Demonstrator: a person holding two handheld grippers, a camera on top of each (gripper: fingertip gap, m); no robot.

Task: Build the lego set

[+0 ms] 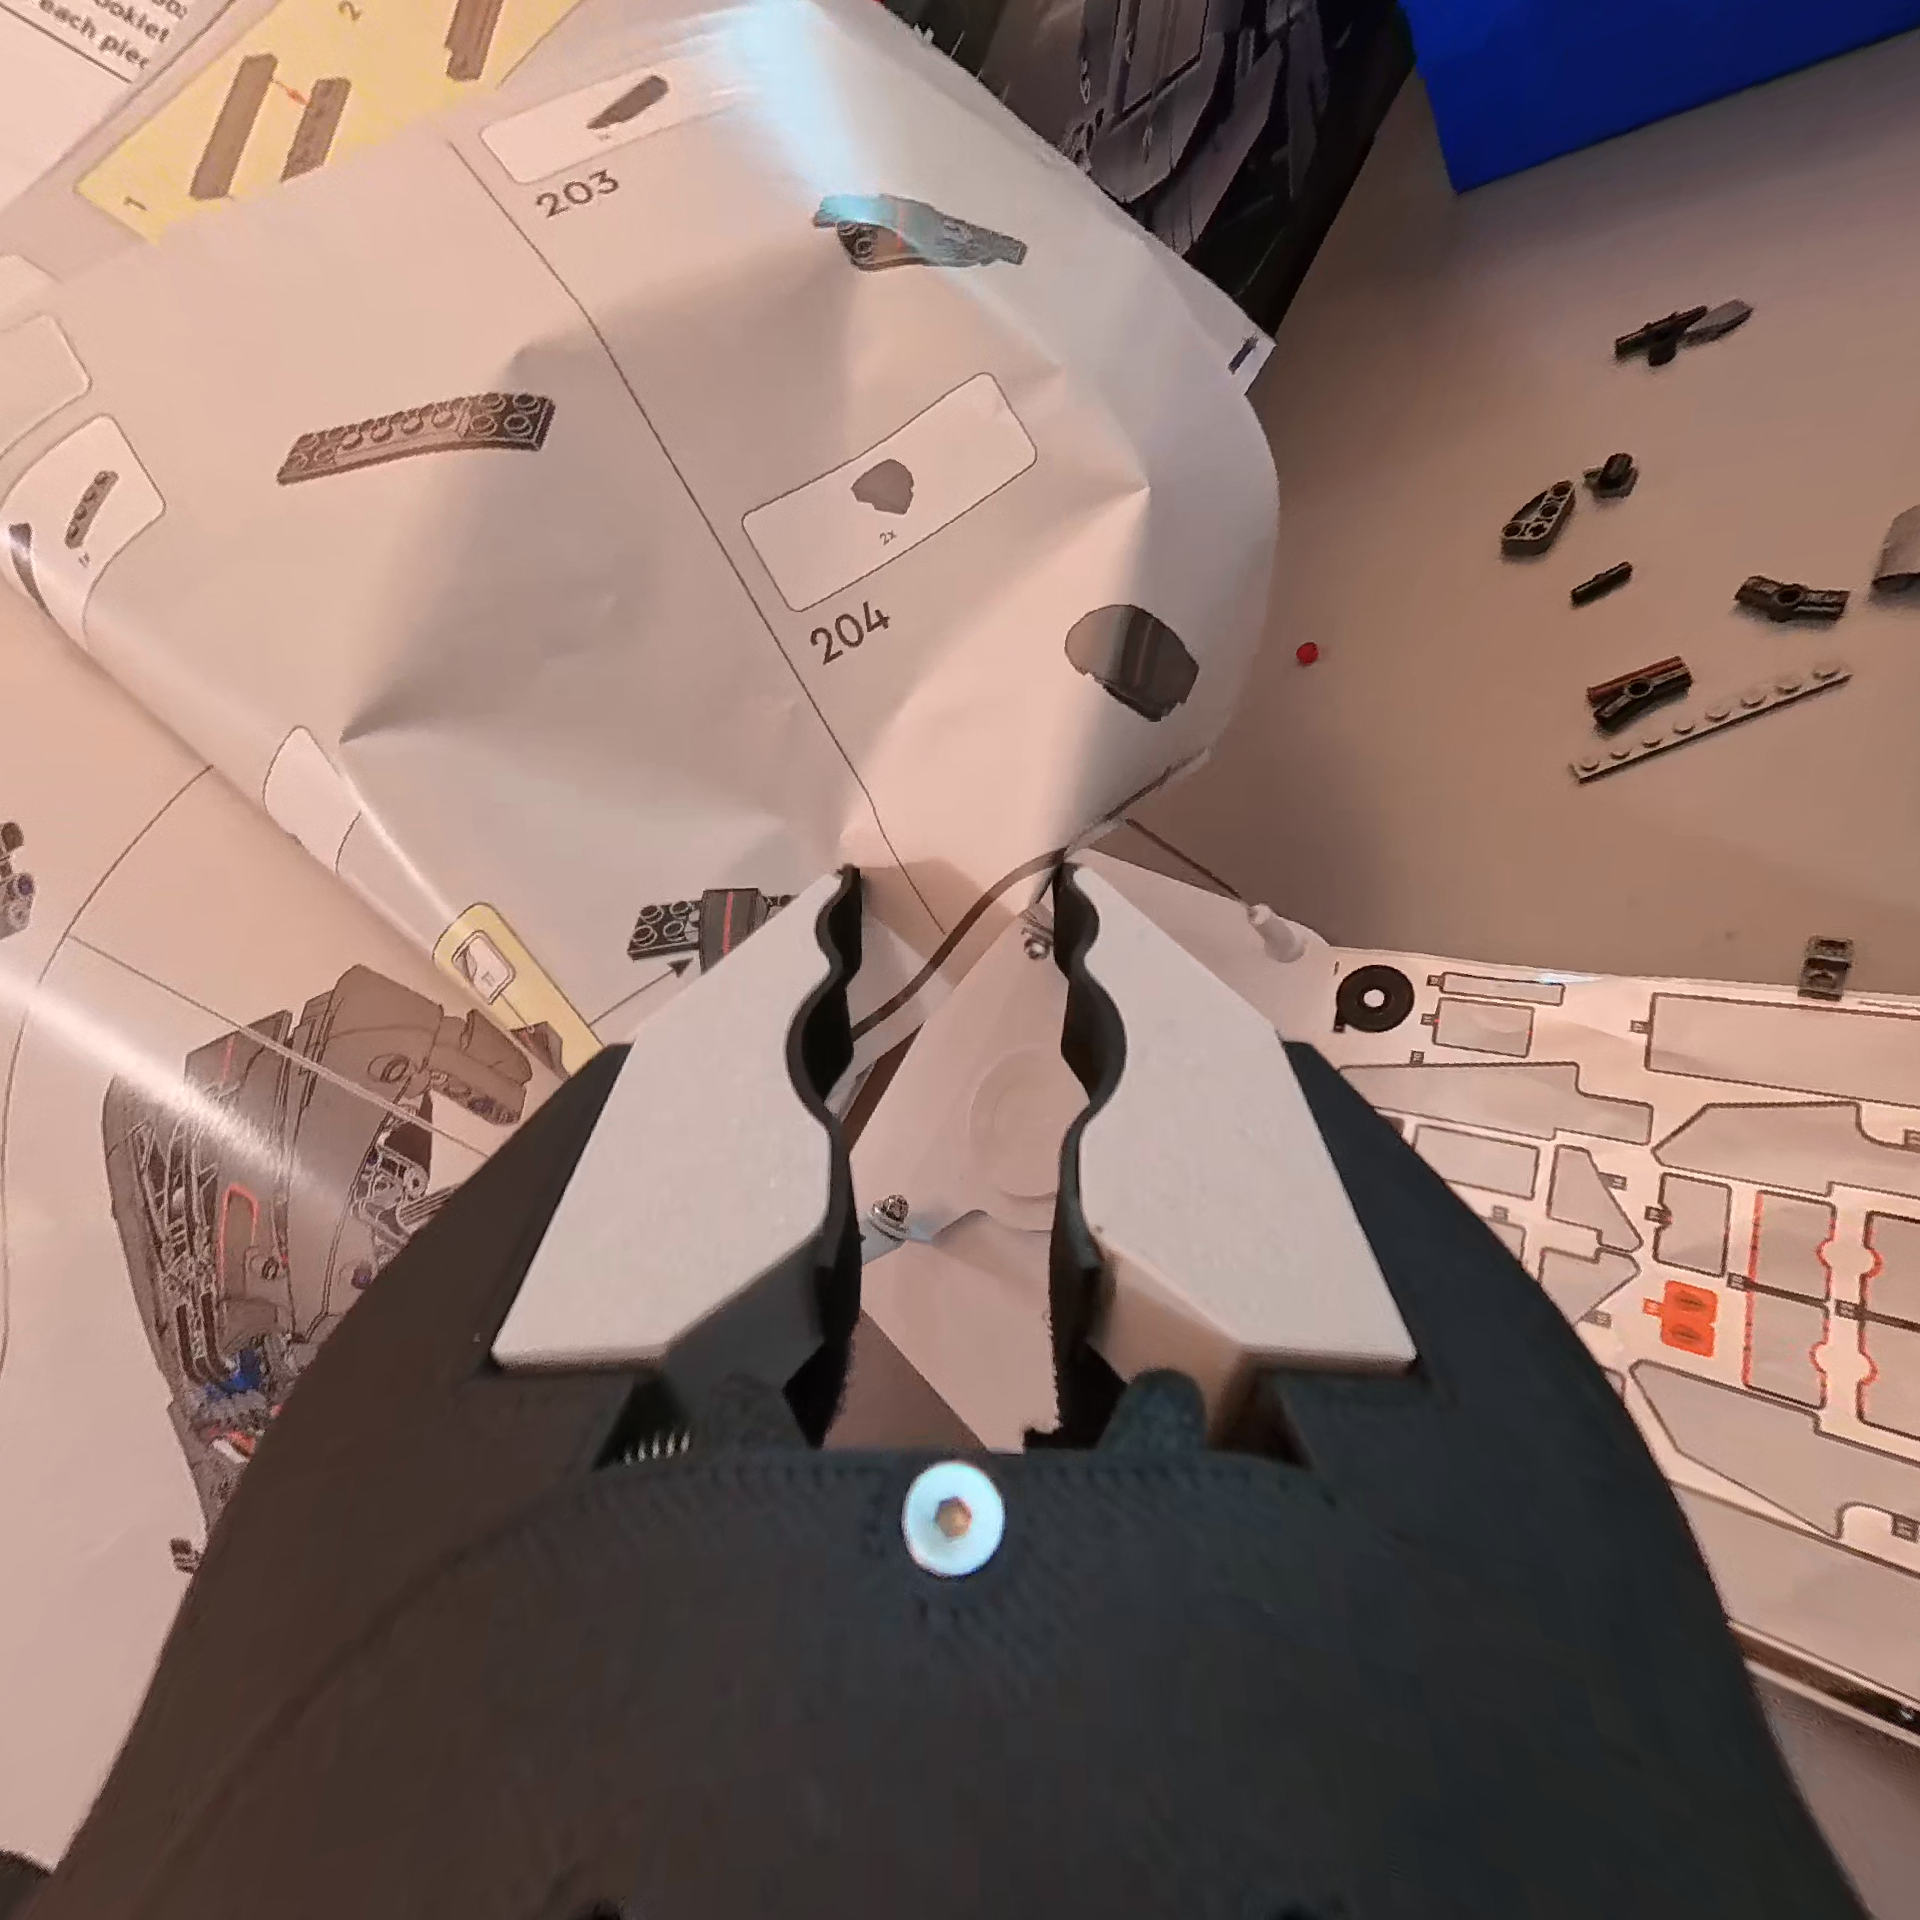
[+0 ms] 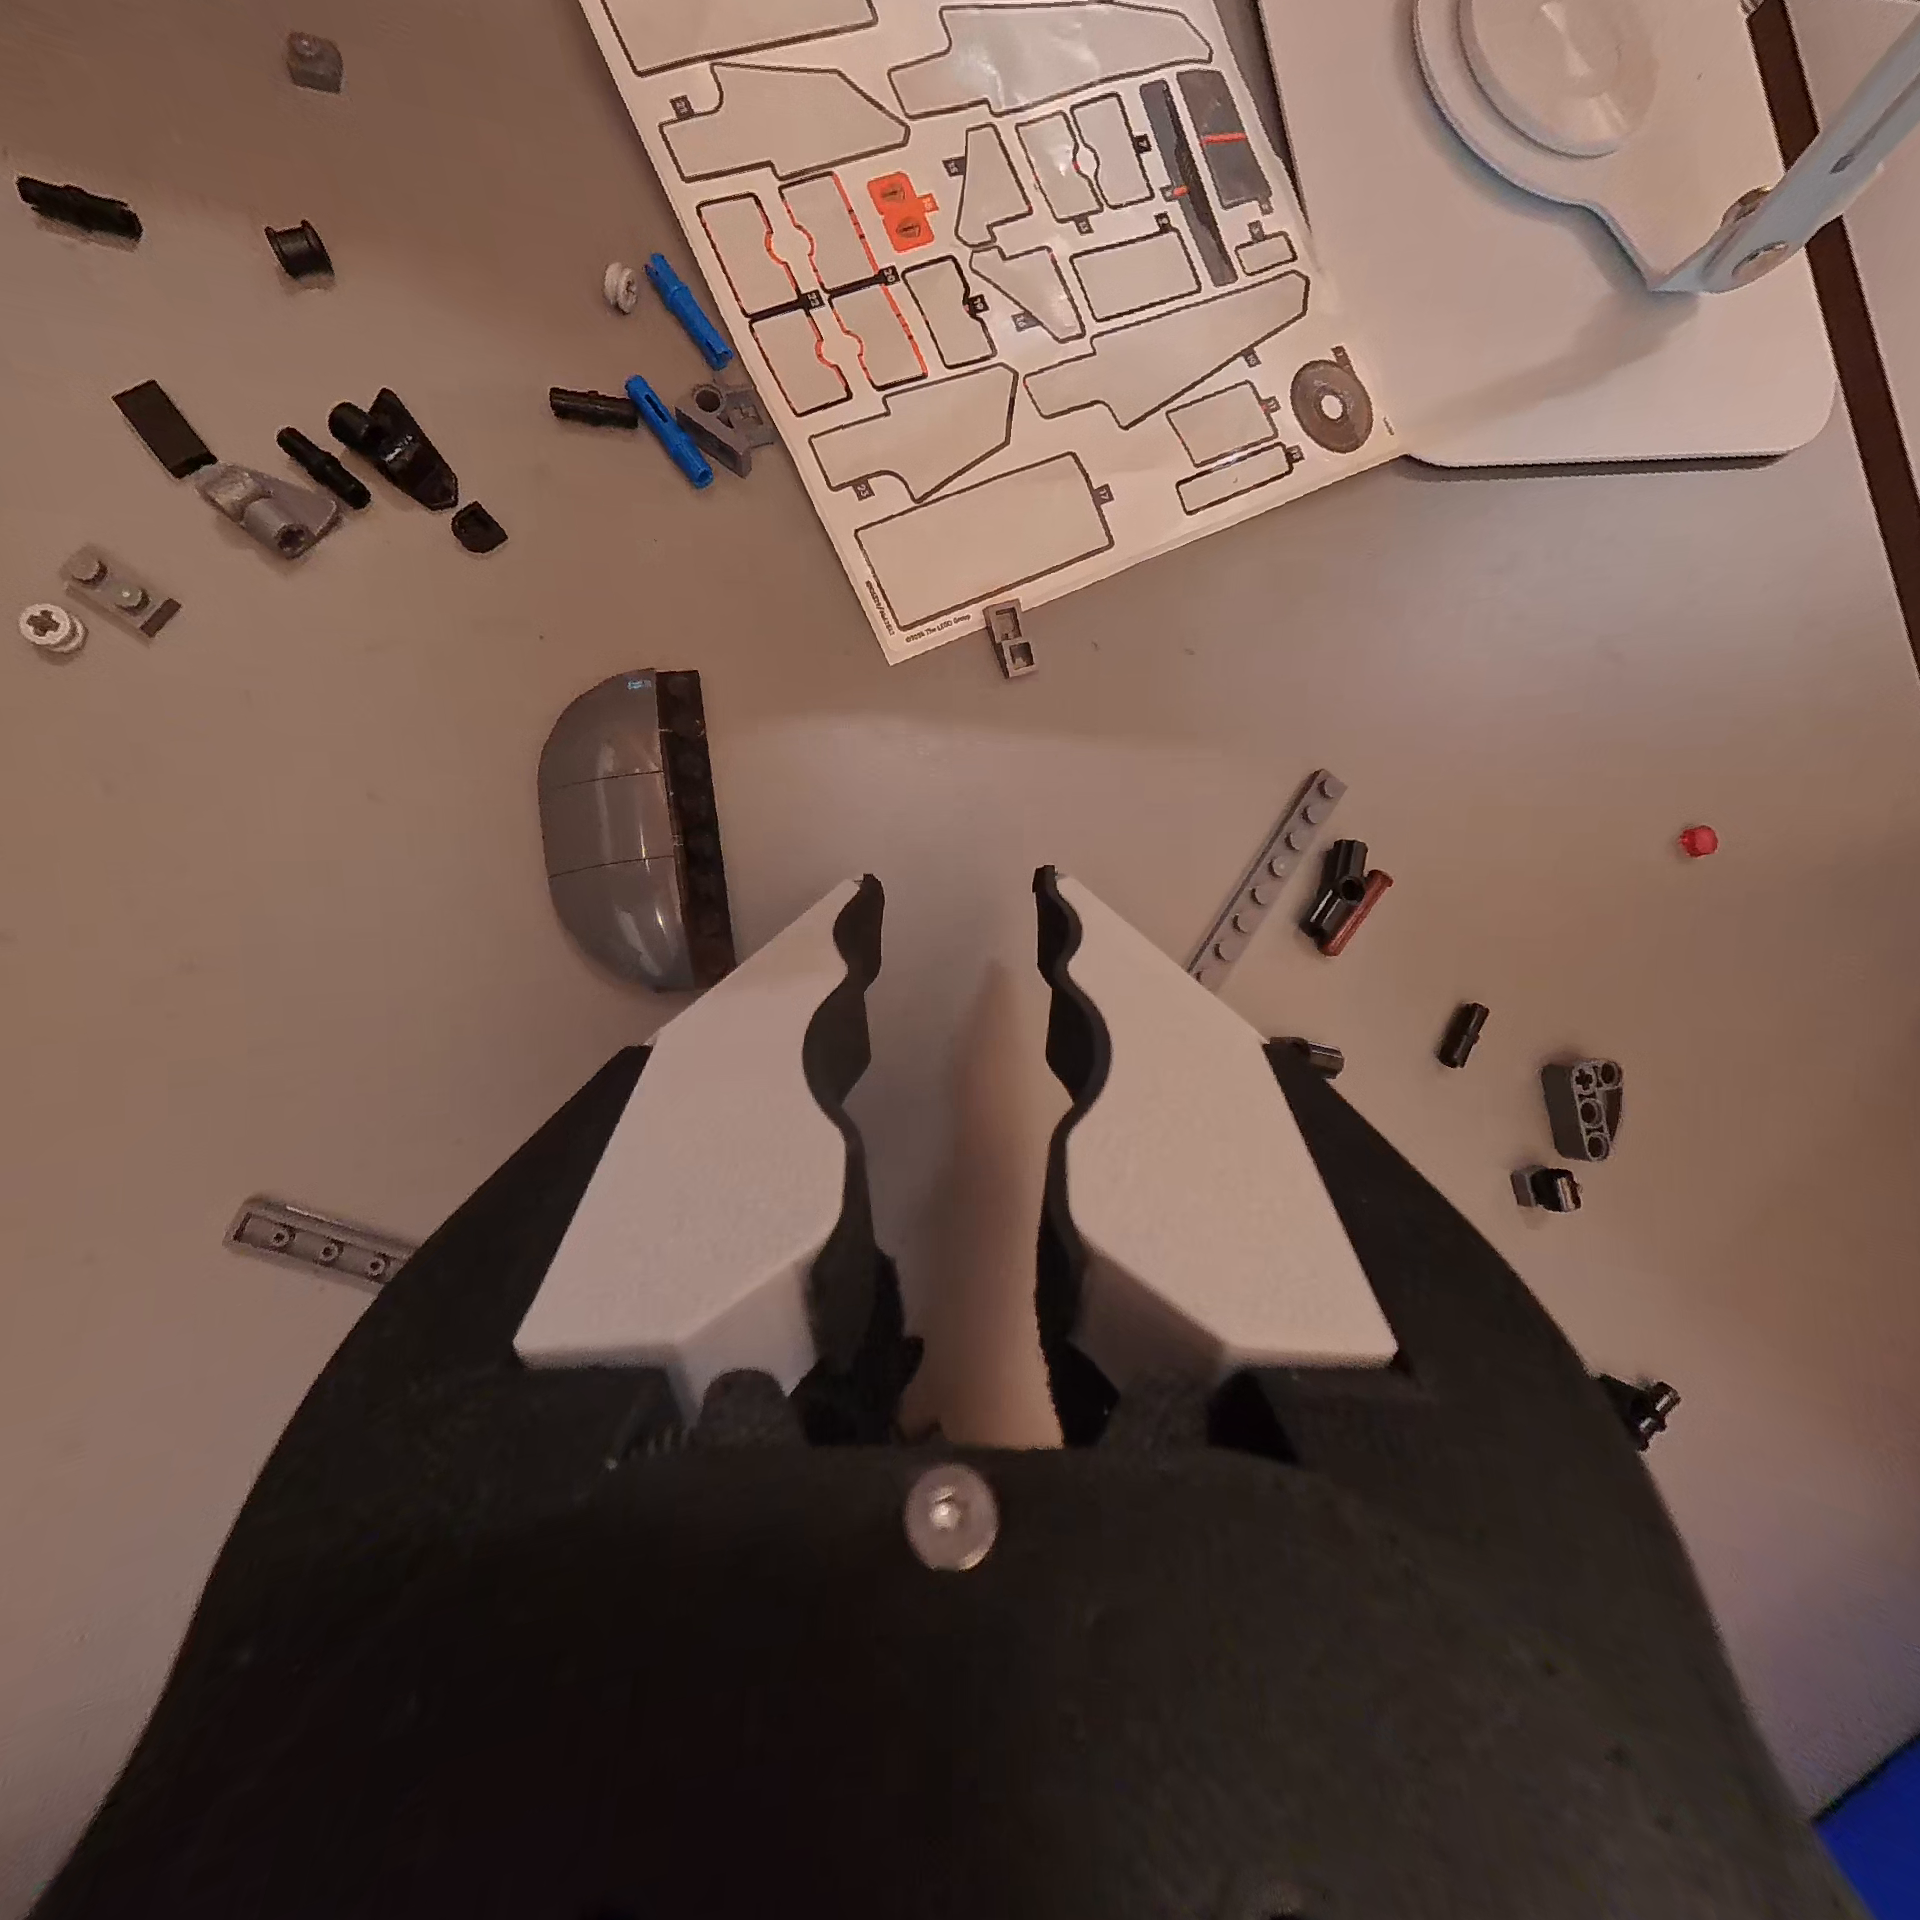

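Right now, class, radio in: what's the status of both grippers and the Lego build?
Left gripper open over the instruction booklet. Right gripper open, empty, beside the grey curved assembly. Loose pieces scattered; sticker sheet ahead.

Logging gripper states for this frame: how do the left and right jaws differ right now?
The left gripper is over the instruction booklet, with a lifted page curling up just past its tips; the right gripper is over bare table. Paper shows between the left jaws, only tabletop between the right jaws. The grey curved assembly lies beside the right gripper; no loose part lies close to the left. Both are open, holding nothing.
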